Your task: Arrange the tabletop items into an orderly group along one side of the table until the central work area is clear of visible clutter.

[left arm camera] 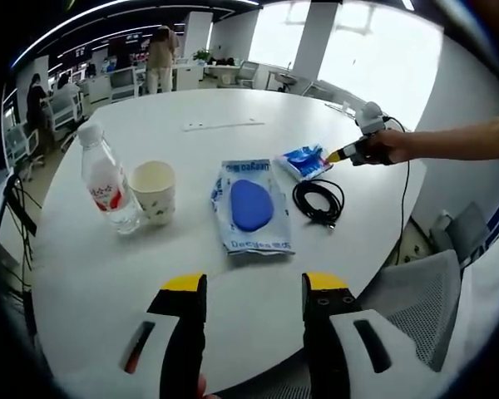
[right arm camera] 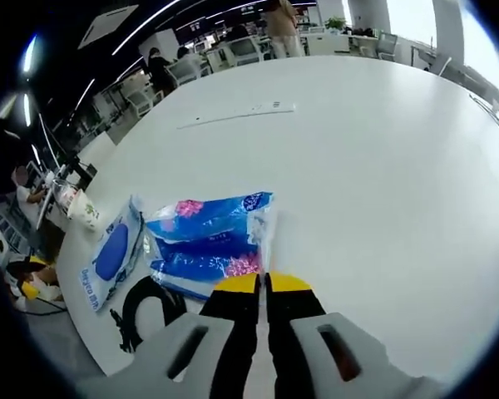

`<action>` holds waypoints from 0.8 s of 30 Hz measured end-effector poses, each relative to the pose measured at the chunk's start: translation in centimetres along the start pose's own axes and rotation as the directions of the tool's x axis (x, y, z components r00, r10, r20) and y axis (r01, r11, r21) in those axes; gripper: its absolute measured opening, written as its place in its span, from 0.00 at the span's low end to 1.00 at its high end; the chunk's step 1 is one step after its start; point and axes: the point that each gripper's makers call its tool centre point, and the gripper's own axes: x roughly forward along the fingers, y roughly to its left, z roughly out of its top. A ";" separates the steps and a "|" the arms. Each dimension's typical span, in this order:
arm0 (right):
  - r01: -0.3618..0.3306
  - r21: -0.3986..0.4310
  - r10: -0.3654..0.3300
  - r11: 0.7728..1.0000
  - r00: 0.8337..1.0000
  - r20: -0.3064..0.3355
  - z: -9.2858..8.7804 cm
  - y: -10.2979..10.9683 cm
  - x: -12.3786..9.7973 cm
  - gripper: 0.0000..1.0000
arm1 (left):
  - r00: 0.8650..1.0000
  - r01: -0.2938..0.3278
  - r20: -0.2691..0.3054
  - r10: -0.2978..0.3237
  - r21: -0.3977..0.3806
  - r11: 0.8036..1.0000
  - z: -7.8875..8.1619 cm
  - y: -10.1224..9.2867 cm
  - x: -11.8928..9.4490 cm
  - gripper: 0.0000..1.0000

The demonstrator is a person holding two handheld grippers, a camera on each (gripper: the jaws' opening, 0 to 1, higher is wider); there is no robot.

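Right gripper point(right arm camera: 265, 287): jaws nearly together, pinching the clear edge of the small blue packet point(right arm camera: 208, 237) at its near corner. It looks like a thin-film grip only, though I can't confirm how much plastic sits between the tips. In the left gripper view the same gripper point(left arm camera: 339, 155) reaches in from the right, at the packet point(left arm camera: 303, 161).

Left gripper point(left arm camera: 254, 287): jaws wide apart, holding nothing, hovering over the near table edge, well short of the items.

Just beside the packet is a coiled black cable point(left arm camera: 318, 200); left of that a flat blue-and-white pouch point(left arm camera: 251, 206), then a paper cup point(left arm camera: 155, 190) next to a water bottle point(left arm camera: 105, 178). All sit on the round white table point(left arm camera: 233, 108), roughly in a row near the front edge.

Risks, my read:
- Film slips or tears if the packet is dragged by that corner.
- The drag path could catch the cable and pull it along.
- The cup is light and the bottle tall, so a sideways nudge could tip either.

Containers: the cup is upright, with no contents visible. The bottle is capped, clear and red-labelled, and I can't tell the water level. The pouch holds a blue oval item.
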 end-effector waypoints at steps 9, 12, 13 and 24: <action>0.000 -0.003 0.000 1.000 1.000 -0.015 -0.6 0.0 -0.2 0.02 | 1.000 0.007 -0.003 -0.007 0.002 1.000 0.0 -0.3 0.2 0.45; -0.002 -0.005 0.002 1.000 1.000 -0.020 -0.8 0.0 -0.3 0.03 | 1.000 0.009 -0.003 -0.009 0.006 1.000 0.0 -0.3 0.3 0.45; -0.002 -0.004 0.002 1.000 1.000 -0.020 -0.8 -0.1 -0.3 0.03 | 1.000 0.009 -0.004 -0.009 0.007 1.000 0.0 -0.3 0.3 0.45; 0.005 -0.021 -0.006 1.000 1.000 -0.024 -0.6 -0.4 -0.7 0.04 | 1.000 0.020 -0.002 -0.020 0.009 1.000 0.1 -0.4 0.6 0.45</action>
